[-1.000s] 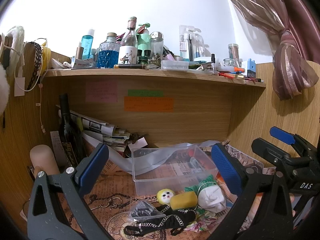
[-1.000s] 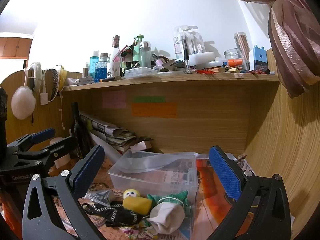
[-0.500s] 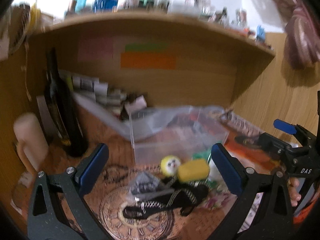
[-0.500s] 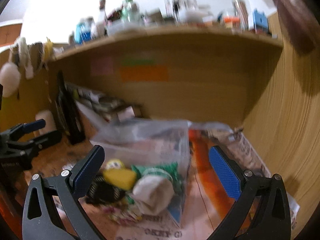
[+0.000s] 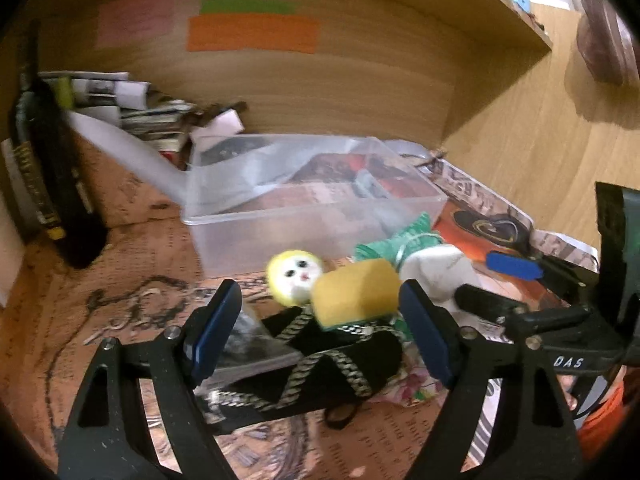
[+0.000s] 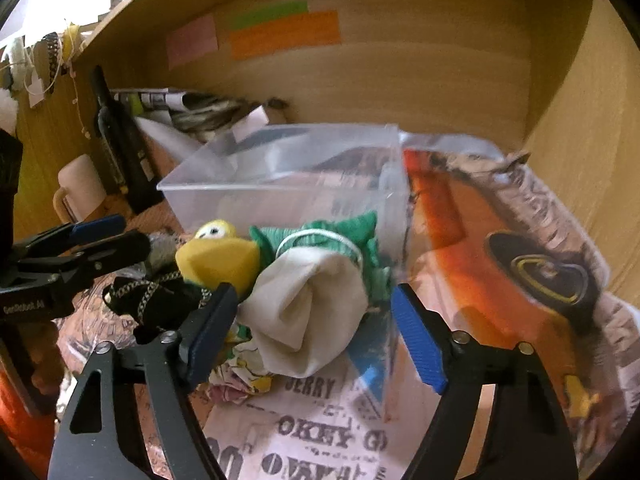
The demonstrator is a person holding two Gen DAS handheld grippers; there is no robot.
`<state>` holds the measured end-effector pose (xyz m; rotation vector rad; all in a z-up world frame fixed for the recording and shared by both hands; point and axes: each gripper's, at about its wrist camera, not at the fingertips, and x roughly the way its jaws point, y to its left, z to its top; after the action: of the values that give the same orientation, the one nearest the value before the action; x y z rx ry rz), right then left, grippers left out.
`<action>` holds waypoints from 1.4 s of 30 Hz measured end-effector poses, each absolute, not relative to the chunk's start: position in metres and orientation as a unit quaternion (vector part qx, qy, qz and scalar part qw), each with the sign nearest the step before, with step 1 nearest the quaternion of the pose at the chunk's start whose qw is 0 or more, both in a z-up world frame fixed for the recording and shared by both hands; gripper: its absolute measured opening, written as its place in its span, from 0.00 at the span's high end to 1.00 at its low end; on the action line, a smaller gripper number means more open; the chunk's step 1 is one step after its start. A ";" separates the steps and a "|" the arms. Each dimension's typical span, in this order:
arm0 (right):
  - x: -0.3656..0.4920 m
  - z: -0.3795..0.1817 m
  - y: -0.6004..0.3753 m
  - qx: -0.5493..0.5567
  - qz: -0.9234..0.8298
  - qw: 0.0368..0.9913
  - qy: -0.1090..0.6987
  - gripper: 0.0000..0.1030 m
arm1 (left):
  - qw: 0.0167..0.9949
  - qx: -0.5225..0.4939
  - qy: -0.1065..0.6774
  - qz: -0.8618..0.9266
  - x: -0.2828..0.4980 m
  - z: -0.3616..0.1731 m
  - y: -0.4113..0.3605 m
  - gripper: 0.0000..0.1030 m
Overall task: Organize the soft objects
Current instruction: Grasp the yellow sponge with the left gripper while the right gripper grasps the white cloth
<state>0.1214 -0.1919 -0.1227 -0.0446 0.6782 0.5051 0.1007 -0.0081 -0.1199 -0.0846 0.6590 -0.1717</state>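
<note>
A pile of soft things lies in front of a clear plastic box (image 5: 304,200) (image 6: 288,184). It holds a yellow sponge (image 5: 354,294) (image 6: 218,260), a small yellow-and-white plush head (image 5: 294,276), a black pouch with chain trim (image 5: 320,368) (image 6: 156,300), and a white-and-green rolled sock (image 5: 436,268) (image 6: 308,304). My left gripper (image 5: 320,332) is open, low over the black pouch and sponge. My right gripper (image 6: 316,332) is open, its jaws either side of the rolled sock.
A dark bottle (image 5: 48,176) (image 6: 116,144) and stacked papers (image 5: 132,108) stand at the back left. A cream mug (image 6: 80,188) is at the left. Wooden walls close the back and right. Printed paper (image 6: 520,264) covers the desk.
Both grippers have dropped down and forward towards the pile; the upper shelf has left view. The soft things now sit between the jaws. Both stay open.
</note>
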 end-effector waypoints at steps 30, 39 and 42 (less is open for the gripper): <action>0.111 -0.085 -0.200 -0.016 0.266 0.929 0.259 0.89 | 0.941 -0.057 0.314 -0.114 0.101 -0.121 -0.015 0.49; 0.119 -0.049 -0.201 -0.009 0.270 0.942 0.198 0.89 | 0.966 -0.052 0.245 -0.057 0.100 -0.069 0.020 0.48; 0.126 -0.040 -0.198 -0.012 0.270 0.945 0.182 0.89 | 0.967 -0.053 0.245 -0.045 0.110 -0.061 0.033 0.48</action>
<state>0.1264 -0.1981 -0.0396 -0.0245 0.3699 0.5503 0.1099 0.0332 -0.0613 -0.1081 0.4951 -0.0906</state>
